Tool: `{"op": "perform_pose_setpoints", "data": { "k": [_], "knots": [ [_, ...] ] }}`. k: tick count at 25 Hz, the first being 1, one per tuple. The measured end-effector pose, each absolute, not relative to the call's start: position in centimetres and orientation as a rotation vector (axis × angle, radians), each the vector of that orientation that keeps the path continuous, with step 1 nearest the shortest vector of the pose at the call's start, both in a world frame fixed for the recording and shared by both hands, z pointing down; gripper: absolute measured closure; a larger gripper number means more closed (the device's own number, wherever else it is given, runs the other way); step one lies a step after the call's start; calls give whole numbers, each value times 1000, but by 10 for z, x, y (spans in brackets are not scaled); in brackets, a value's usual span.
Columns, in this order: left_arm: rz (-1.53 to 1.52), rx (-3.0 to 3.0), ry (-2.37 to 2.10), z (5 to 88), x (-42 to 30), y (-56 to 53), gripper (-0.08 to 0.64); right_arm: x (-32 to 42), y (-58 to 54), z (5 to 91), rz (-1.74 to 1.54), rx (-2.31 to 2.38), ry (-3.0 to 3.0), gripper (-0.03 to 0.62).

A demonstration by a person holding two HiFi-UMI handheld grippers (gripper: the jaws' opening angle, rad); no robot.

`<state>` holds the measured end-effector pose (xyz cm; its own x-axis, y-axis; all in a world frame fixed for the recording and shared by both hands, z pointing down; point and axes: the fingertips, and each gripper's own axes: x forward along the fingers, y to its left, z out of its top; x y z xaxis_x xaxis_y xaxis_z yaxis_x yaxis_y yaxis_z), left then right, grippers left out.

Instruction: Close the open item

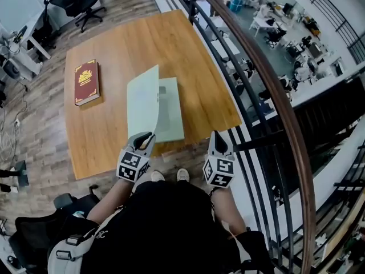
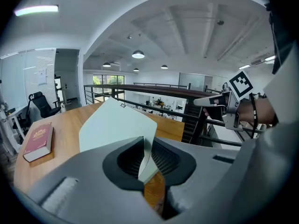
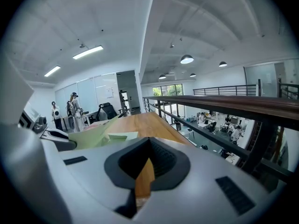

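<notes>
Desk: light brown wooden desk [image 1: 117,47], seen from above in the head view
Task item: pale green thin-covered folder [image 1: 170,113], lying open near the desk's 6 o'clock edge
Cover: front cover [image 1: 142,99] stands up steeply from the spine, on the 9 o'clock side of the flat back leaf, top edge pointing to 12 o'clock
Left claw: left claw [image 1: 146,137] at the cover's near bottom corner; jaws narrowly apart, cover's curled edge between them; pads not seen pressing it
Right claw: right claw [image 1: 217,137] at 4 o'clock of the folder, over the desk's near edge, clear of the folder; jaws narrowly apart, only bare desk wood showing in the gap
Other item: dark red hardback book [image 1: 86,82] with gold print, closed, flat, at 10 o'clock of the folder, well apart
</notes>
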<state>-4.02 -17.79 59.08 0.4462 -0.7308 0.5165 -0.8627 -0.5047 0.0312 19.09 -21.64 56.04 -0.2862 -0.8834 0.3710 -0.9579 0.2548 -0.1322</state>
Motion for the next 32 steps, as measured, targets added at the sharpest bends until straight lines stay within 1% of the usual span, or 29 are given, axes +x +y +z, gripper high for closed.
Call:
{"op": "perform_pose_setpoints", "data": {
  "k": [12,32],
  "knots": [
    [869,2469,-1239,632,-1,-184,517,221,-193,563,516,1807,-2226,594],
    [1234,2592,-1081,684,35,-192,503,230,-183,565,497,1782,-2190,594]
  ]
}}
